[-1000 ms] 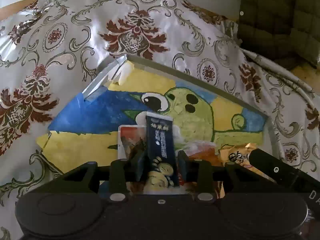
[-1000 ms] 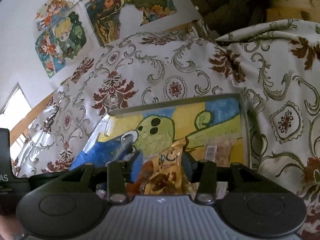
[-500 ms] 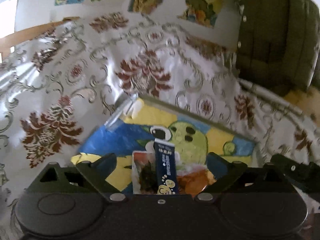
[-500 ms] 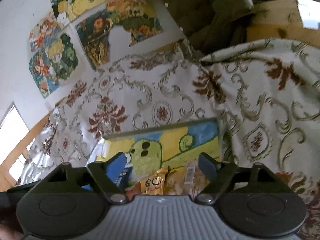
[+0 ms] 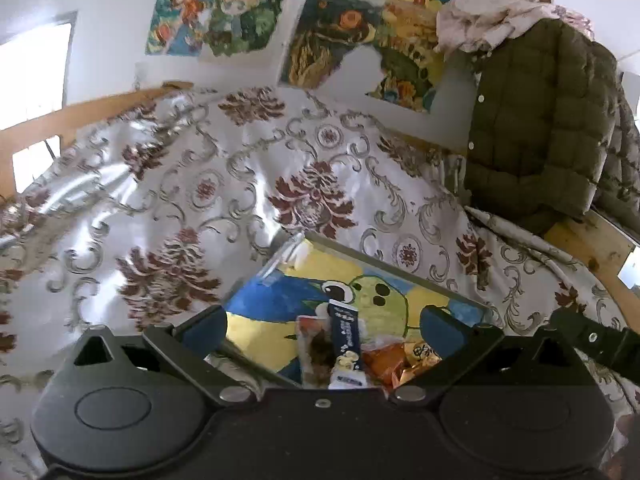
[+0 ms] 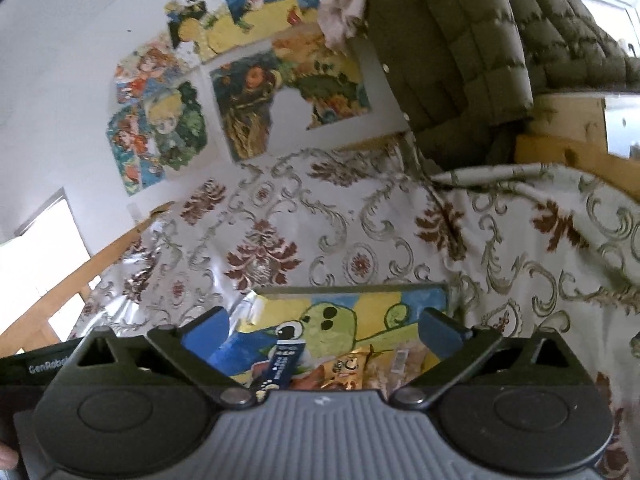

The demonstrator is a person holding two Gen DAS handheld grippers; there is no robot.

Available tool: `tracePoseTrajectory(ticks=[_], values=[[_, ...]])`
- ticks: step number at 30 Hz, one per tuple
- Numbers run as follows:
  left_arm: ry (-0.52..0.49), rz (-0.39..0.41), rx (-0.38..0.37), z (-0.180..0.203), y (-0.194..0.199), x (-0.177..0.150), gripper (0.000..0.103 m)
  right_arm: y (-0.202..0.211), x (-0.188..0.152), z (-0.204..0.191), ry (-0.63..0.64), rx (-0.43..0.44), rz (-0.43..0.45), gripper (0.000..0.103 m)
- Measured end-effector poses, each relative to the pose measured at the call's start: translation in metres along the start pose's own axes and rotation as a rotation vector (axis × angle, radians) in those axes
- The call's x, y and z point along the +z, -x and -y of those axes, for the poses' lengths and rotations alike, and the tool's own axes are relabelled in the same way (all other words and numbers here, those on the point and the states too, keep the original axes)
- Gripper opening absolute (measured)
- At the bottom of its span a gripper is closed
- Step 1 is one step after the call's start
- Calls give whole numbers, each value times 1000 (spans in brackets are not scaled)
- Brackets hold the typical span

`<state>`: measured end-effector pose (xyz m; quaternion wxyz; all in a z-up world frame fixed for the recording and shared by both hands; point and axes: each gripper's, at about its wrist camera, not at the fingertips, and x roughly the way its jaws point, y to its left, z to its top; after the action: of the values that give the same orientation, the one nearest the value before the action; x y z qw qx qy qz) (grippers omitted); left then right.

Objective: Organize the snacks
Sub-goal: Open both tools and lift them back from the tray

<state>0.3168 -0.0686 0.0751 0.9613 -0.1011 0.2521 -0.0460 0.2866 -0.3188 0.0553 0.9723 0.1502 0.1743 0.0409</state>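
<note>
Both grippers spread wide over tray, nothing held.

Floral cloth (image 5: 200, 184) covers the table; tray (image 5: 276, 268) (painted green cartoon creature) sits on it. Left gripper (image 5: 322, 326) and right gripper (image 6: 324, 330) both hover above, jaws released. Snacks lie in tray's near end: blue packet (image 5: 346, 344) upright, red packet (image 5: 310, 340) beside it, orange packet (image 6: 352, 368) to the right.

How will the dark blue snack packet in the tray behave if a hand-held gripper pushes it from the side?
The dark blue snack packet looks narrow and seems to lean on the red packet beside it, so a side push would probably tip it. Its wrapper looks thin and glossy, so it is likely light, may slip, and could crumple if squeezed hard.
</note>
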Motion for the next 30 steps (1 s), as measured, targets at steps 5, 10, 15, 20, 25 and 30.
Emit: tracePoseTrajectory(ticks=[5,10,15,20,25,30], values=[[-16,25,15,-7,38,-13,102,34,-8,-5,2,0,21,103],[-41,45,21,-12,71,-30,102,67,-23,-8,27,-6,37,103],[-86,68,27,-17,103,-53,102,94,-42,-13,43,6,38,103],[-93,68,45,-26,127,-76,102,116,-66,-25,75,21,10,103],[-84,66,57,-39,146,-97,102,136,-92,-37,123,16,-21,103],[-71,40,81,-54,157,-116,102,148,-113,-48,168,3,-54,103]])
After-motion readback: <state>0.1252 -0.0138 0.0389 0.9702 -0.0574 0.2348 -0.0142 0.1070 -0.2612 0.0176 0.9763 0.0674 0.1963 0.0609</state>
